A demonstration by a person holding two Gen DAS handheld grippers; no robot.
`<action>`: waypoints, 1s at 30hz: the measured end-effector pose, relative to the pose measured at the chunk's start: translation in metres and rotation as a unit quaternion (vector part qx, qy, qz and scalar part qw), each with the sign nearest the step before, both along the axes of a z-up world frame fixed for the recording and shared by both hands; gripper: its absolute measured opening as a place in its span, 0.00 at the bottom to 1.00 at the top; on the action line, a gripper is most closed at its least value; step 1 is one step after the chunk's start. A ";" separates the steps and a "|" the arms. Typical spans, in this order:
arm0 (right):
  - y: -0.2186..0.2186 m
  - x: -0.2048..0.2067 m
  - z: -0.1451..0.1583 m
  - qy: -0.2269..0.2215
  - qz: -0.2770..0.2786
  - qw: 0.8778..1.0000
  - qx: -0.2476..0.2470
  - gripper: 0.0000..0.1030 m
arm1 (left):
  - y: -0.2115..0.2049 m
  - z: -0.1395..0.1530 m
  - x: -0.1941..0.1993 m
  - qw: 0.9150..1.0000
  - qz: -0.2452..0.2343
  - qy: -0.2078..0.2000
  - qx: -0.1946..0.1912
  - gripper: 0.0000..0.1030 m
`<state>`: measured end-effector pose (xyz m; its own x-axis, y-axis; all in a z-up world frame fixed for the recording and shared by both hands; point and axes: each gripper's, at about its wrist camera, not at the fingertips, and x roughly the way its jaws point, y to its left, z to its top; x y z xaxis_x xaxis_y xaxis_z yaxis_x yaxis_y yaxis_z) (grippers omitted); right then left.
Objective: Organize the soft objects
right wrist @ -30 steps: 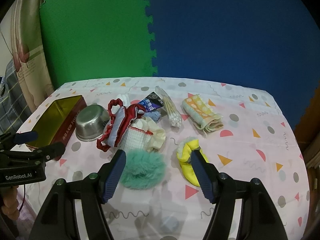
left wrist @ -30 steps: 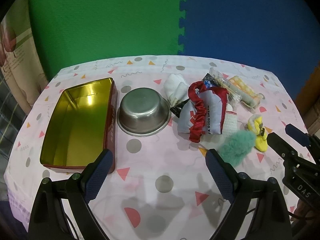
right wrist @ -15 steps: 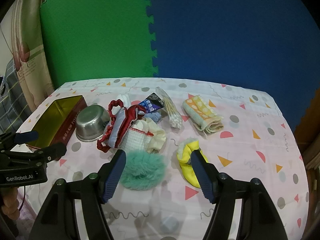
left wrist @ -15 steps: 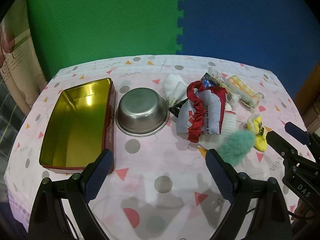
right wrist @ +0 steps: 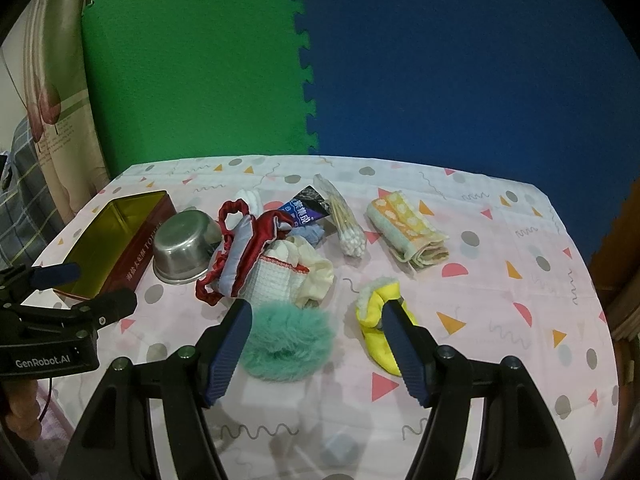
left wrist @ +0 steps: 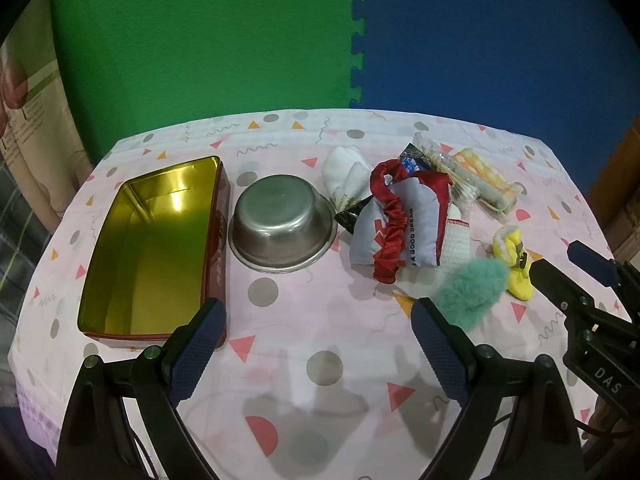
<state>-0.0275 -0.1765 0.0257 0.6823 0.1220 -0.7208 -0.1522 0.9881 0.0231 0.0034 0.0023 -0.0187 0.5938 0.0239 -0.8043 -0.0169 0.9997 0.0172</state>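
A heap of soft things lies mid-table: a grey pillow with red trim (left wrist: 404, 226) (right wrist: 244, 248), a red scrunchie (left wrist: 390, 232), a white waffle cloth (right wrist: 276, 280), a cream sock (right wrist: 316, 276). In front lie a teal fluffy scrunchie (left wrist: 470, 292) (right wrist: 290, 338) and a yellow bootie (left wrist: 514, 264) (right wrist: 376, 332). A folded orange towel (right wrist: 408, 226) lies at the right. My right gripper (right wrist: 320, 316) hangs open just over the teal scrunchie and bootie. My left gripper (left wrist: 316, 320) is open above bare cloth, near the gold tin (left wrist: 148, 248).
A steel bowl (left wrist: 282, 226) (right wrist: 184, 242) stands between the open gold tin (right wrist: 108, 232) and the heap. A bag of cotton swabs (right wrist: 346, 220), a dark sachet (right wrist: 306, 208) and white cloths (left wrist: 344, 170) lie behind. Green and blue foam mats back the table (left wrist: 320, 360).
Both views have crept slightly closer and lower toward the table. No object has moved and both grippers stay open.
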 end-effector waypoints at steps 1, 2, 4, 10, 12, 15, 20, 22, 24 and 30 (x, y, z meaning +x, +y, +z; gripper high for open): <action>0.001 0.000 0.000 0.000 0.000 1.000 0.000 0.67 | 0.000 0.000 0.000 1.000 0.000 0.000 0.001 0.90; 0.001 0.000 0.000 0.001 0.000 1.000 0.000 0.67 | 0.000 0.000 0.000 1.000 0.000 -0.001 0.001 0.90; 0.000 -0.001 0.000 0.000 0.001 1.000 0.002 0.67 | 0.000 0.000 0.000 1.000 0.000 0.000 0.001 0.90; 0.000 -0.001 -0.001 0.000 0.001 1.000 0.004 0.67 | 0.000 0.000 0.000 1.000 0.000 -0.001 0.000 0.90; 0.000 0.000 -0.001 0.000 0.000 1.000 0.003 0.67 | 0.000 0.000 0.000 1.000 -0.001 -0.001 0.000 0.90; -0.001 0.000 -0.003 0.002 -0.001 1.000 0.004 0.67 | 0.000 -0.001 -0.001 1.000 -0.001 0.000 0.001 0.90; -0.006 0.001 -0.006 0.007 -0.003 1.000 0.005 0.67 | 0.000 -0.002 -0.002 1.000 -0.002 0.000 0.002 0.90; -0.008 0.001 -0.007 0.008 -0.005 1.000 0.004 0.67 | -0.001 -0.003 -0.002 1.000 -0.002 0.000 0.003 0.90; -0.011 0.002 -0.009 0.010 -0.006 1.000 0.001 0.67 | -0.001 -0.004 -0.003 1.000 -0.004 0.001 0.005 0.90; -0.024 0.009 -0.020 0.021 -0.010 0.999 -0.025 0.67 | -0.004 -0.007 -0.001 1.000 -0.009 0.005 0.008 0.90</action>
<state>-0.0184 -0.2002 0.0054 0.6529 0.0720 -0.7540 -0.1316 0.9911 -0.0194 0.0020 -0.0012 -0.0253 0.5858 0.0257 -0.8100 0.0022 0.9994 0.0334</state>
